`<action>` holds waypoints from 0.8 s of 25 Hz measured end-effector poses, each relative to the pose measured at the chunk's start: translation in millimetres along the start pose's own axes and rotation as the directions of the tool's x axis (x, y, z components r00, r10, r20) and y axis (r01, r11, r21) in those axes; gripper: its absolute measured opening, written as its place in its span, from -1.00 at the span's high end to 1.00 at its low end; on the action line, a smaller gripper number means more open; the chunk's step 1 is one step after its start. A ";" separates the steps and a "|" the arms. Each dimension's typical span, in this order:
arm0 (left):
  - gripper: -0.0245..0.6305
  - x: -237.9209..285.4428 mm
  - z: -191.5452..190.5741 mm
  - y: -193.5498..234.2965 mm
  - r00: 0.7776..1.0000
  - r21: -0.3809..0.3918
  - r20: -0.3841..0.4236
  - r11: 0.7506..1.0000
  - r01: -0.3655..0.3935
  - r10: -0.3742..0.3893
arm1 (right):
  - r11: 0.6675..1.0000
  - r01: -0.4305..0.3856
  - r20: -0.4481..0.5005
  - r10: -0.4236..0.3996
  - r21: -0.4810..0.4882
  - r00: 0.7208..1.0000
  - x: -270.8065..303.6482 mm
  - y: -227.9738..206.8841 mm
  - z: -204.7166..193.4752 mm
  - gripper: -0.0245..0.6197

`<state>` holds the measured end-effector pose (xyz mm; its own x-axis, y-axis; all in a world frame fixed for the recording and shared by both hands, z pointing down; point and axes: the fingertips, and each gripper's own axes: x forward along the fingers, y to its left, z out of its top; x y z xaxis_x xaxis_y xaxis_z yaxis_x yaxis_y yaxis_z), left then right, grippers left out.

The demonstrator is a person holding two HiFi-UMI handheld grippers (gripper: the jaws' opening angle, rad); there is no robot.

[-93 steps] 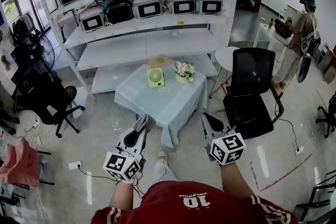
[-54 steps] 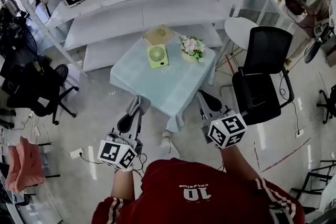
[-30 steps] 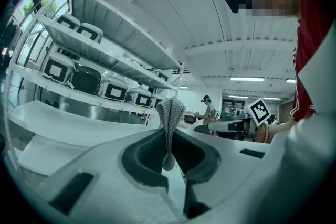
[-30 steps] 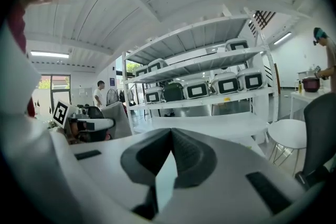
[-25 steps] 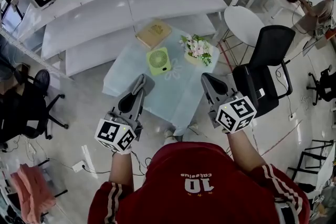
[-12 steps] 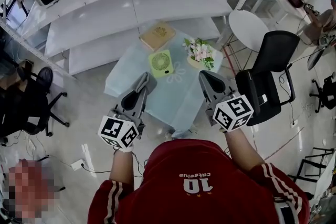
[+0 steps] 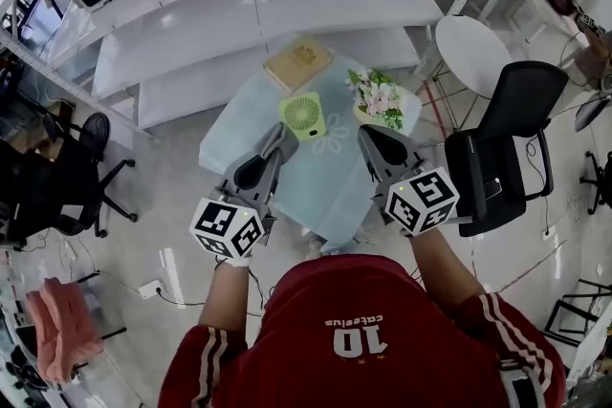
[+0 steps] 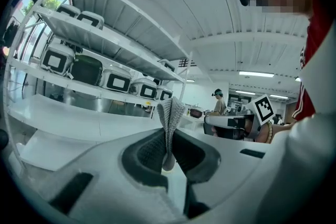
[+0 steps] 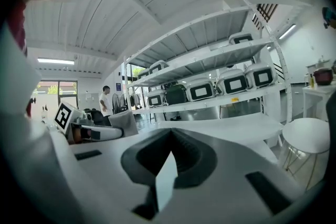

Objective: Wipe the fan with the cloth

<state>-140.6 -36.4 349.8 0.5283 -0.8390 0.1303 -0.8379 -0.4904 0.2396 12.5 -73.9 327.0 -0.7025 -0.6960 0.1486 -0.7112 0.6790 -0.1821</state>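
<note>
The left tongs (image 7: 279, 141) pinch a grey cloth (image 8: 170, 113), which sticks up past their tips. The right tongs (image 7: 371, 139) are pressed together, empty. The green fan (image 7: 304, 117) stands on the tabletop (image 7: 330, 179) between both tongs, apart from each, with flowers (image 7: 380, 98) beside it.

Bare worktop (image 7: 323, 175) lies between the left hand-held gripper (image 7: 278, 139), whose closed jaws pinch a cloth (image 8: 170, 113) jutting ahead, and the right hand-held gripper (image 7: 369, 137). This leaves an open lane from the front to the fan (image 7: 303, 117). The flower pot (image 7: 380, 100) stands near the fan's right, narrowing that side. A flat tan box (image 7: 298, 64) lies behind the fan, with white shelving (image 7: 258, 10) beyond it. A black office chair (image 7: 507, 143) crowds the worktop's right edge.
</note>
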 end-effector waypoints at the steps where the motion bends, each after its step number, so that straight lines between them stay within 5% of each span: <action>1: 0.85 4.8 -1.9 1.6 1.000 -0.012 0.001 1.000 0.001 -0.001 | 1.000 -0.005 -0.008 0.005 0.003 1.000 2.2 -2.1 -3.1 0.92; 20: 0.85 100.0 -49.8 4.6 0.992 -0.113 -0.115 0.993 0.036 -0.049 | 0.997 0.019 -0.118 -0.010 0.074 0.993 31.0 -62.3 -55.0 0.91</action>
<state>-84.9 -110.8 411.9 0.5812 -0.7810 0.2285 -0.7974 -0.4906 0.3513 33.6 -124.9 396.4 -0.6934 -0.6704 0.2640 -0.7206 0.6464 -0.2508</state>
